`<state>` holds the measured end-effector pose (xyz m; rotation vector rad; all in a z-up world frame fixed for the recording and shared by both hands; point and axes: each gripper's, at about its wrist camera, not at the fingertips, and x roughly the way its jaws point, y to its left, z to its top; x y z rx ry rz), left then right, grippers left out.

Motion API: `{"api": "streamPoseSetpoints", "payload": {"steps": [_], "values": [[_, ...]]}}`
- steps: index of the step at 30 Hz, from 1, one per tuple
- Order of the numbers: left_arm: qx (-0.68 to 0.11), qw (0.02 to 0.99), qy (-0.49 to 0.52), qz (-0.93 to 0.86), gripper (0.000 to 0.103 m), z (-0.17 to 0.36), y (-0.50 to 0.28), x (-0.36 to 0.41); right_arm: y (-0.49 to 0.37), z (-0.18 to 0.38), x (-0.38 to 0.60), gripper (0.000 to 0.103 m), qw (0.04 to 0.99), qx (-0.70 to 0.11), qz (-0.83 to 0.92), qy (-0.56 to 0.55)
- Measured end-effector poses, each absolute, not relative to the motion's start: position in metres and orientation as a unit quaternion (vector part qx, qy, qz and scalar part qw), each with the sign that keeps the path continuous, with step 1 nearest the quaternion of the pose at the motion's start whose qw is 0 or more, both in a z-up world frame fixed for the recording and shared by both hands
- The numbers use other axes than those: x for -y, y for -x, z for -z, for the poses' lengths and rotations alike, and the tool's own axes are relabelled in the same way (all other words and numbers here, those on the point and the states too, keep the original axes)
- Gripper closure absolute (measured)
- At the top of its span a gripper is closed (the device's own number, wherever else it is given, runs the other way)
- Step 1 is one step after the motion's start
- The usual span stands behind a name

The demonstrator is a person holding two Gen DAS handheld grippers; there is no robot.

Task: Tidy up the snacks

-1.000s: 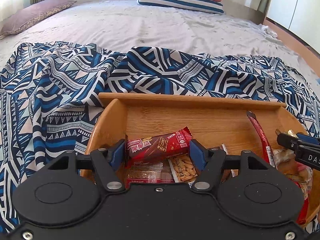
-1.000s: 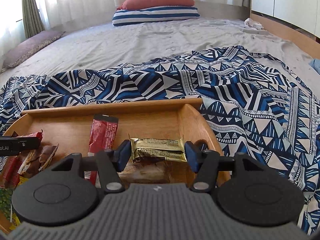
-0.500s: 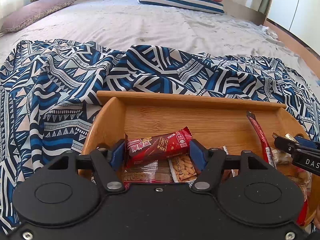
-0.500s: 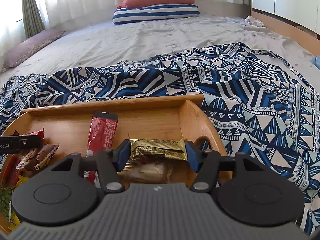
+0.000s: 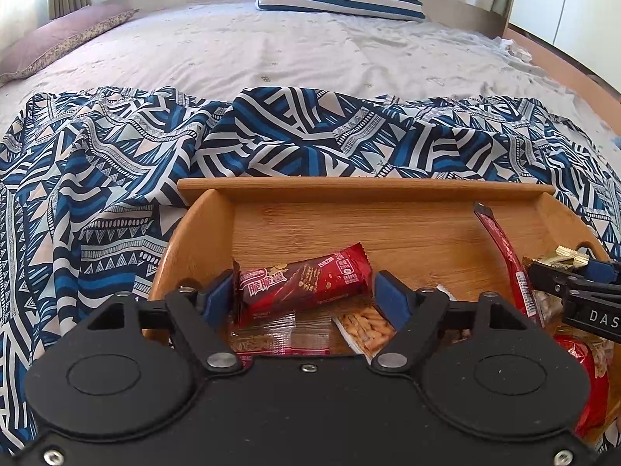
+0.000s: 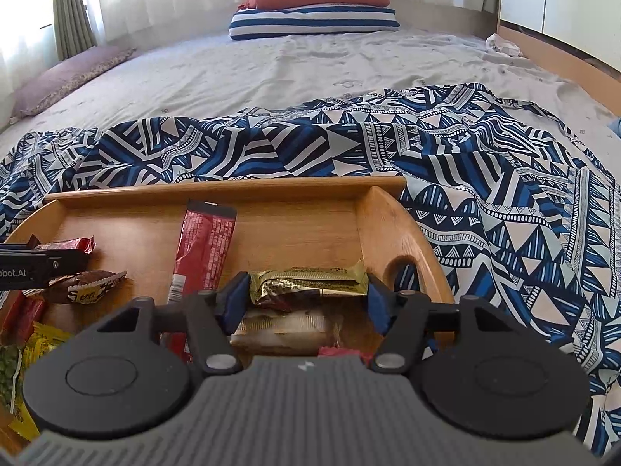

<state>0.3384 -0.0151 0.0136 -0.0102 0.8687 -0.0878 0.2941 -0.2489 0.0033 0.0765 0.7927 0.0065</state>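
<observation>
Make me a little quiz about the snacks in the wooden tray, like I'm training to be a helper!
1. True or false: the wooden tray sits on a plain white towel.
2. What lies between the left tool's fingers? A) a banana B) a red wafer bar C) a juice box
3. Fill in: the bar between the right tool's fingers has a ____-coloured wrapper.

Key
1. False: it sits on a blue patterned cloth.
2. B.
3. Gold: it is the gold bar.
Both tools' jaws have just been opening, and their pads do not press on the bars.
</observation>
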Motion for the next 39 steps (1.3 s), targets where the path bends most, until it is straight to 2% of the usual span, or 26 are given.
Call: {"api": "streamPoseSetpoints", "payload": {"steps": [3, 7, 19, 39], "values": [[-0.425, 0.904, -0.001, 0.047, 0.017, -0.013, -0.338, 0.018, -0.294, -0.003, 0.248, 0.027, 0.922, -0.386, -0.003, -0.036], [-0.424, 0.905, -0.005, 0.044, 0.009, -0.016, -0.334, 0.021, -0.292, -0.006, 0.248, 0.026, 0.921, -0.388, -0.004, -0.037], [-0.405, 0.913, -0.010, 0.044, 0.004, -0.042, -0.317, 0.017, -0.275, -0.034, 0.245, 0.014, 0.934, -0.356, -0.006, -0.028], [-0.378, 0.924, -0.011, 0.056, 0.001, -0.092, -0.234, 0.010, -0.200, -0.086, 0.225, 0.002, 0.954, -0.296, -0.042, -0.002]]}}
